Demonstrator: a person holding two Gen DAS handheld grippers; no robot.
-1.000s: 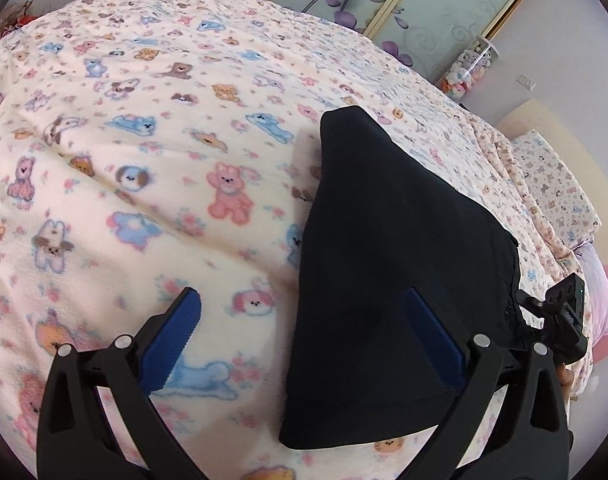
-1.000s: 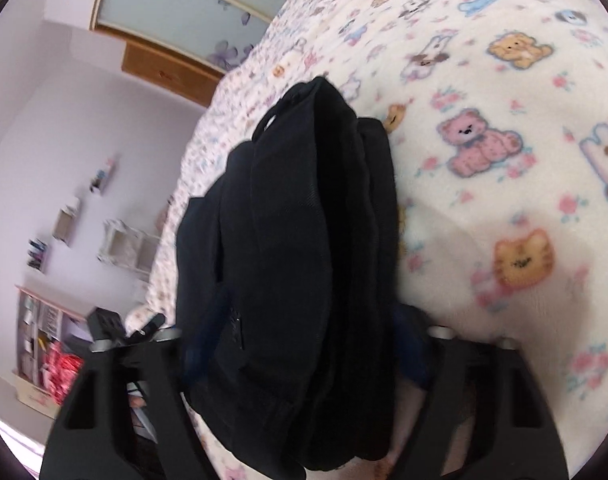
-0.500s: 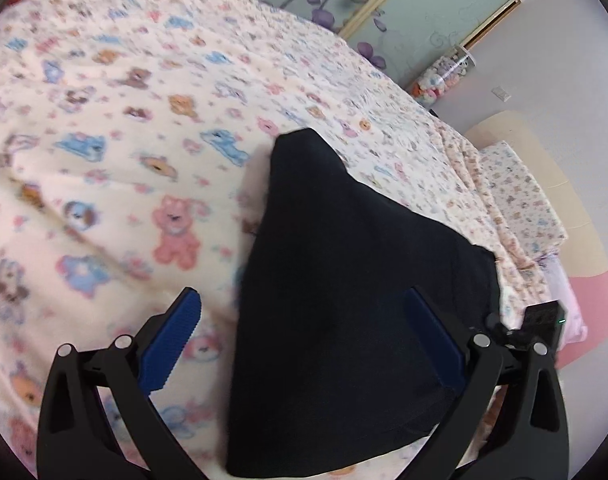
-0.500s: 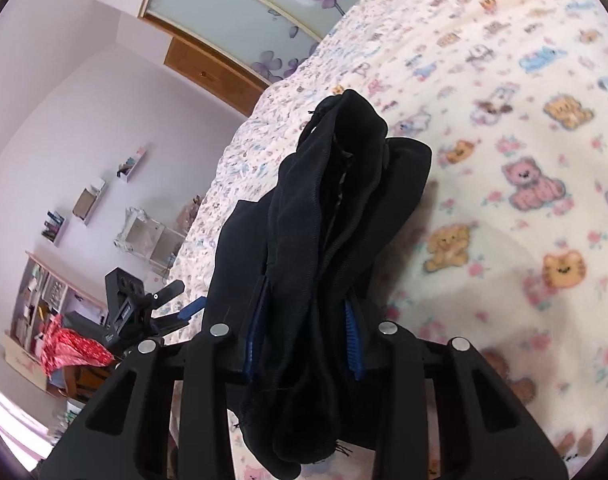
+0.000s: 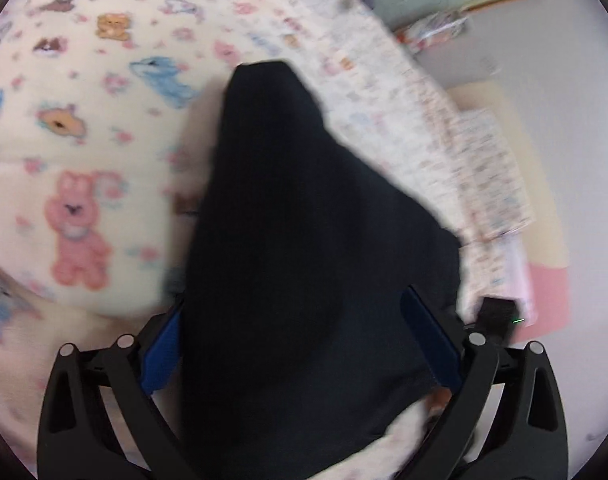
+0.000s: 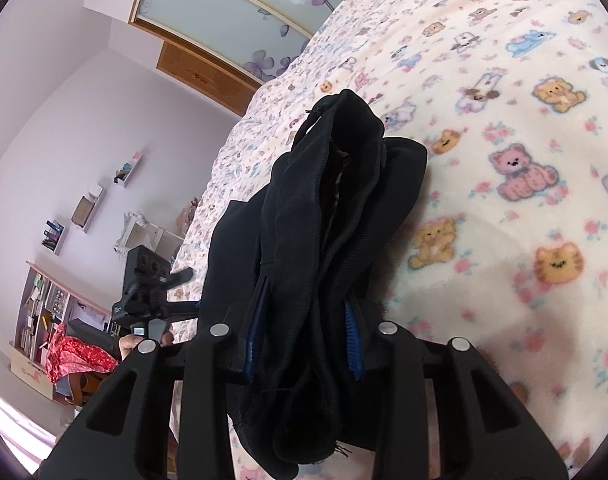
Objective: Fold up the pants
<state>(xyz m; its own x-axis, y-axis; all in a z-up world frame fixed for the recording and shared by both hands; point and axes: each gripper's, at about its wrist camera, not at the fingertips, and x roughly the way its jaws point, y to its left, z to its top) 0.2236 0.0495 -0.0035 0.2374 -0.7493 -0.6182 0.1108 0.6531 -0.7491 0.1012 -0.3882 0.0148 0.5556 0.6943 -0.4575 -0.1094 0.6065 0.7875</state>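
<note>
Right gripper [image 6: 304, 336]: clamped on bunched black pants [image 6: 328, 240].
Left gripper [image 5: 299, 344]: jaws apart, pants between.
Underneath: bed blanket [image 6: 524, 140].
Background: wardrobe [image 6: 231, 16], shelves [image 6: 83, 212].

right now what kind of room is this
Most likely a bedroom: a bed under a cartoon-animal blanket, a wardrobe with flowered sliding doors, and small wall shelves.

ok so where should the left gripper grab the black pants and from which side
Take the pants at the near flat edge lying between the open left gripper, coming in low over the blanket from this near end. The cloth there lies thin and flat across the gap, easy to pinch. The right gripper already clamps the thick bunched end, so the opposite edge probably suits the next fold.
</note>
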